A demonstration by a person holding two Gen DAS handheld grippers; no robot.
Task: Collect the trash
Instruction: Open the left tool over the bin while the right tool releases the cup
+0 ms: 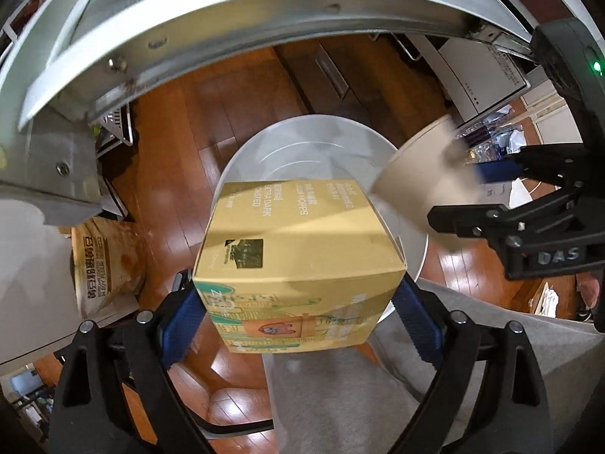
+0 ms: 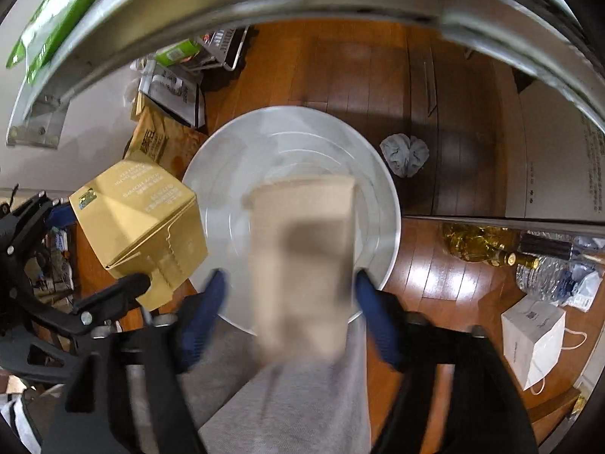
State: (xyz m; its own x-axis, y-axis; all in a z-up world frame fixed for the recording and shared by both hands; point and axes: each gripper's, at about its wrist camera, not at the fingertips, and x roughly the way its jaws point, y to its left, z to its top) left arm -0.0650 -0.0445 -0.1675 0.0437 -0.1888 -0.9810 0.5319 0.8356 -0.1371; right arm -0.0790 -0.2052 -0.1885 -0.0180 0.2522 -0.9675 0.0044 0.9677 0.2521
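Your left tongs (image 1: 298, 302) are clamped on the yellow carton (image 1: 298, 265), blue pads pressed to both of its sides, and you hold it right above the open mouth of the grey trash bin (image 1: 325, 140) standing on the wooden floor (image 1: 211, 106). Your right tongs (image 2: 291, 283) sit over the same bin, seen from the right wrist as a wide pale ring (image 2: 385, 196). Between their blue pads (image 2: 372, 295) hangs a tan paper cup (image 2: 302, 249), badly blurred. The pads flank the cup, but whether they actually press on it I cannot tell. From the left wrist that cup (image 1: 419, 185) shows tilted over the bin's right rim. On the floor beyond the bin lies a crumpled grey wad (image 2: 404, 153), and a brown printed bag (image 1: 106, 261) stands to the bin's left side.
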